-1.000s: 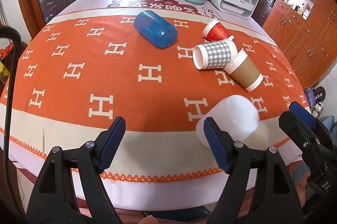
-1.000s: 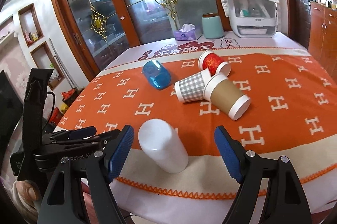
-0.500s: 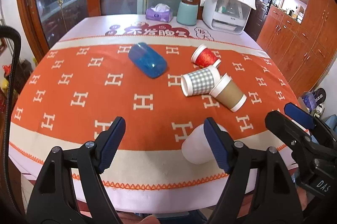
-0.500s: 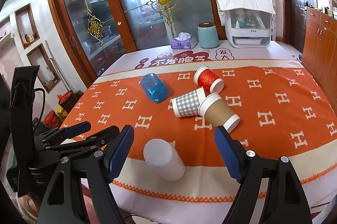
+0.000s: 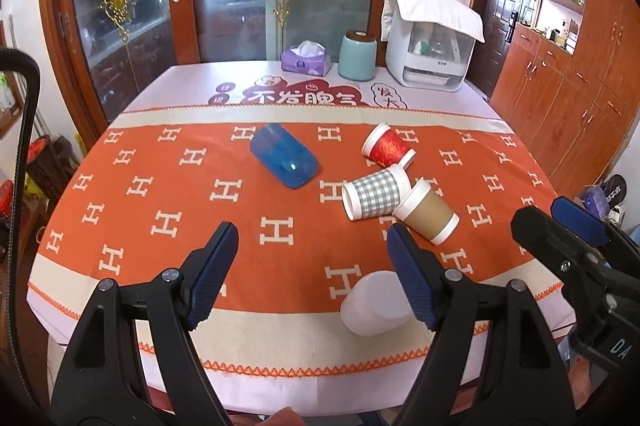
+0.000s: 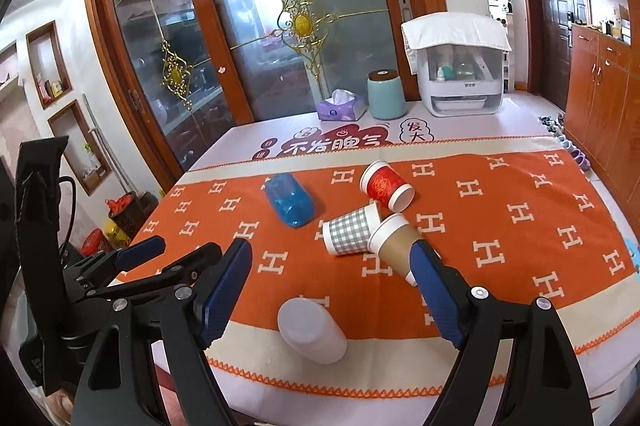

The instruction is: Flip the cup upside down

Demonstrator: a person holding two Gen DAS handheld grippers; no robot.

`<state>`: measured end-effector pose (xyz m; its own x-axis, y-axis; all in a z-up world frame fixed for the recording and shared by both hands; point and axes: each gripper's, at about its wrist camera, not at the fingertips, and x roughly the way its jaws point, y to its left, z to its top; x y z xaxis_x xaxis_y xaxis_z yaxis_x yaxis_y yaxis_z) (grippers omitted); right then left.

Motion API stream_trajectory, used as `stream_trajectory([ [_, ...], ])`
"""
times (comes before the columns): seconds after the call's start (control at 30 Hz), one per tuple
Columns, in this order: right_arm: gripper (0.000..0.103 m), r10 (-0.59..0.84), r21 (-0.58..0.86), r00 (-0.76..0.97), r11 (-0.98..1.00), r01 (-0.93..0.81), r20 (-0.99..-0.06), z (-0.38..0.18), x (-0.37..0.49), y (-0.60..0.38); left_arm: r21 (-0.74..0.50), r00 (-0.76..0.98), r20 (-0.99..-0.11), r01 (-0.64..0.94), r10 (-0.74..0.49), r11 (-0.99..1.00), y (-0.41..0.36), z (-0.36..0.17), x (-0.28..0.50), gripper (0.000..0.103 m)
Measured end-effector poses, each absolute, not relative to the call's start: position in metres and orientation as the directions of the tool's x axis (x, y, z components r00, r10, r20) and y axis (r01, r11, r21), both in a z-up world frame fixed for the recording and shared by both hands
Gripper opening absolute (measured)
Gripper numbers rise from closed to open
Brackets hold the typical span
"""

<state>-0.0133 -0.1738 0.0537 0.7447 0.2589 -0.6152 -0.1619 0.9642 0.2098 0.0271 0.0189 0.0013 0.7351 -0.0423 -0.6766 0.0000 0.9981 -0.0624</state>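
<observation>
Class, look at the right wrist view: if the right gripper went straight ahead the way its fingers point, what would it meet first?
Most likely the white cup, lying on its side near the table's front edge, between and just ahead of the open right gripper. Depth is uncertain through the fisheye; the gripper might pass above it.

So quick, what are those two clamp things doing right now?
Left gripper: open, holding nothing.
Right gripper: open, holding nothing.

The left gripper's right finger [image 5: 412, 282] covers part of the white cup [image 5: 370, 310] (its far end).
</observation>
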Motion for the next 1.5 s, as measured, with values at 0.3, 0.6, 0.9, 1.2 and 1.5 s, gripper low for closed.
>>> stream_trajectory([
  [0.3,0.083,0.247,0.197,0.749,0.968,-0.157,-0.615,0.059,-0.01,-0.174,-0.041,0.757,-0.653,-0.004,-0.023,0.999,0.013,0.012,0.026,0.075],
  [0.6,0.083,0.242,0.193,0.747,0.969,-0.154,-0.619,0.056,-0.008,-0.173,-0.026,0.762,-0.648,-0.009,-0.01,1.0,0.011,0.014,0.026,0.075],
  [0.9,0.083,0.239,0.193,0.746,0.97,-0.15,-0.621,0.053,-0.008,-0.173,-0.022,0.758,-0.653,-0.009,-0.008,1.0,0.009,0.011,0.027,0.075],
  [1.2,0.083,0.242,0.194,0.744,0.969,-0.152,-0.623,0.052,-0.007,-0.174,-0.02,0.756,-0.654,-0.008,-0.007,1.0,0.009,0.011,0.028,0.075],
  [1.5,0.083,0.241,0.194,0.744,0.969,-0.151,-0.623,0.05,-0.007,-0.174,-0.021,0.755,-0.656,-0.008,-0.007,1.0,0.011,0.011,0.028,0.075],
])
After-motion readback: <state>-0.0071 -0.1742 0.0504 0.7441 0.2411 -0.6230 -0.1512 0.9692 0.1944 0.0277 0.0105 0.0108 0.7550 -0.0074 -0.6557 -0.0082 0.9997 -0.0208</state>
